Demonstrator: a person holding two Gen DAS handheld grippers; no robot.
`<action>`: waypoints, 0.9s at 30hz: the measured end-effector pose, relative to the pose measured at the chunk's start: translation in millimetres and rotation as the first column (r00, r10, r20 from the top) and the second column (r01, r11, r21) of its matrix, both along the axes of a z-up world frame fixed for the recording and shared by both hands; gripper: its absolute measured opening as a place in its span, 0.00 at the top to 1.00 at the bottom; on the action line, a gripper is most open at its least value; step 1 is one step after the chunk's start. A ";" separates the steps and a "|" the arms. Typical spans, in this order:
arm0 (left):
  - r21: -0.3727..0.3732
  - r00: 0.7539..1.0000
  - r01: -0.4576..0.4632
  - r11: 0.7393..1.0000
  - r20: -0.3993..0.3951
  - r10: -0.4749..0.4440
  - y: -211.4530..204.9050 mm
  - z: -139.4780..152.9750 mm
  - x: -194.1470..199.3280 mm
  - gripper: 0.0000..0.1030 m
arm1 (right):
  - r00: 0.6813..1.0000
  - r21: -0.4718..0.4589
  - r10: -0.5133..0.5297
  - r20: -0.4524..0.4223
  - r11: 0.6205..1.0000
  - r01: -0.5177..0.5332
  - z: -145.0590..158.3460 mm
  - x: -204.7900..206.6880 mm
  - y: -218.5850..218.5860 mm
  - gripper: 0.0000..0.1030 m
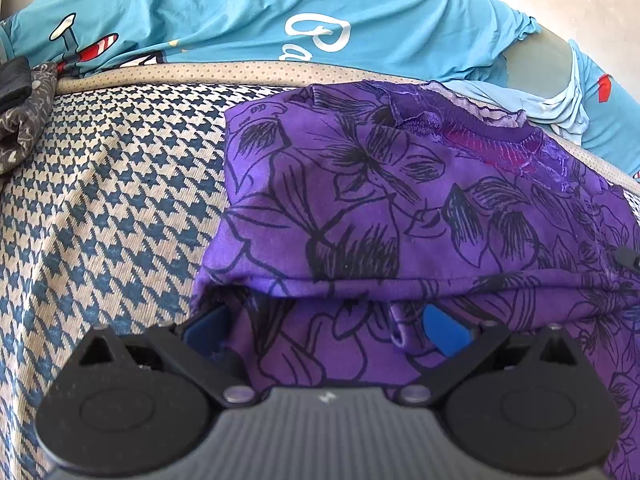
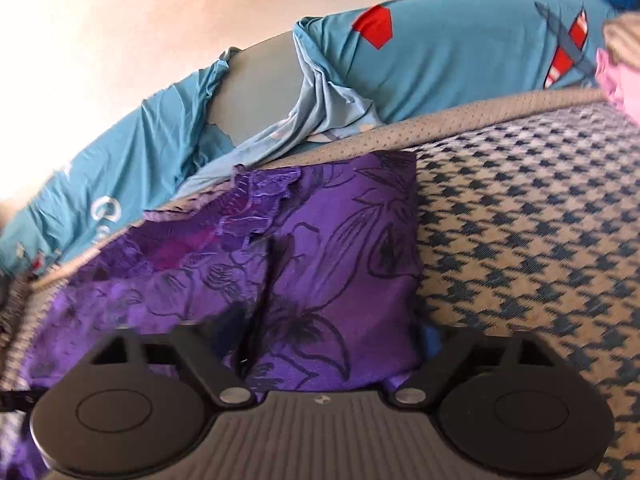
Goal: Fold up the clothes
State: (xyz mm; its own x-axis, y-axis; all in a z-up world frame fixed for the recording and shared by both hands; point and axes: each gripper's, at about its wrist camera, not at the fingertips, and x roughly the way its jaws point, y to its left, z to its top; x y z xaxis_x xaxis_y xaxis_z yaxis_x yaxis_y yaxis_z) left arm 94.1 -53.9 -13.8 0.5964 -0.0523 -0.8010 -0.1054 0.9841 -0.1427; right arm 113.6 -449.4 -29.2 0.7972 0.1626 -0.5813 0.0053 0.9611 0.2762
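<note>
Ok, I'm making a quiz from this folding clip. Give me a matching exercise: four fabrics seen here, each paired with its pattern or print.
1. purple garment
2. bed cover
3. blue sheet
4. trim strip

a. houndstooth check
b. small dots
c. black outlined flowers
d. white lettering and red-striped shapes

Pairs: 1-c, 2-a, 3-d, 4-b

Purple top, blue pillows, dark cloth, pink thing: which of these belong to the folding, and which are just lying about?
In the job:
purple top, partly folded
left gripper, fingers wide apart around its near edge
right gripper, likewise

Lying about:
blue pillows
dark cloth, at the bed's edge
pink thing
houndstooth cover, the surface underneath
</note>
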 end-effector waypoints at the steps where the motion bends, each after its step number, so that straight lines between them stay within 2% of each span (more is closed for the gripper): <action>1: -0.004 1.000 -0.003 1.000 0.000 0.003 0.1 0.3 -0.1 0.00 | 1.000 0.010 -0.001 0.000 1.000 0.001 0.8 -0.2 -0.3 0.47; 5: -0.028 1.000 -0.014 1.000 0.000 0.014 2.4 2.2 -0.9 0.00 | 1.000 0.048 -0.006 0.000 0.999 0.006 4.2 -1.1 -1.6 0.75; 6: -0.035 1.000 -0.016 0.999 0.000 0.016 3.3 2.6 -1.1 0.00 | 1.000 0.057 -0.007 0.001 0.998 0.007 5.0 -1.3 -1.8 0.78; 11: -0.059 1.000 -0.025 0.998 -0.003 0.025 6.1 4.6 -2.2 0.00 | 0.998 0.027 -0.003 0.058 1.000 0.001 20.4 -8.6 18.2 0.81; 14: -0.075 1.000 -0.028 0.997 -0.006 0.028 7.5 6.3 -3.2 0.00 | 0.997 0.049 0.003 0.080 0.999 -0.007 28.6 -12.0 30.7 0.81; 27: -0.167 0.995 -0.073 0.983 0.048 0.082 40.7 27.2 -18.5 0.00 | 0.968 0.076 0.177 0.180 0.978 -0.193 59.3 -8.8 130.7 0.81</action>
State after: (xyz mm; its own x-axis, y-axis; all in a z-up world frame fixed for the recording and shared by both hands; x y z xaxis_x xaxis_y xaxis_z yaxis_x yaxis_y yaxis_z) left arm 75.5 -13.2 13.4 0.6459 -0.1326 -0.7518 -0.1683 0.9358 -0.3097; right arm 104.7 -318.7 30.0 0.8344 0.3633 -0.4144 -0.2253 0.9111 0.3452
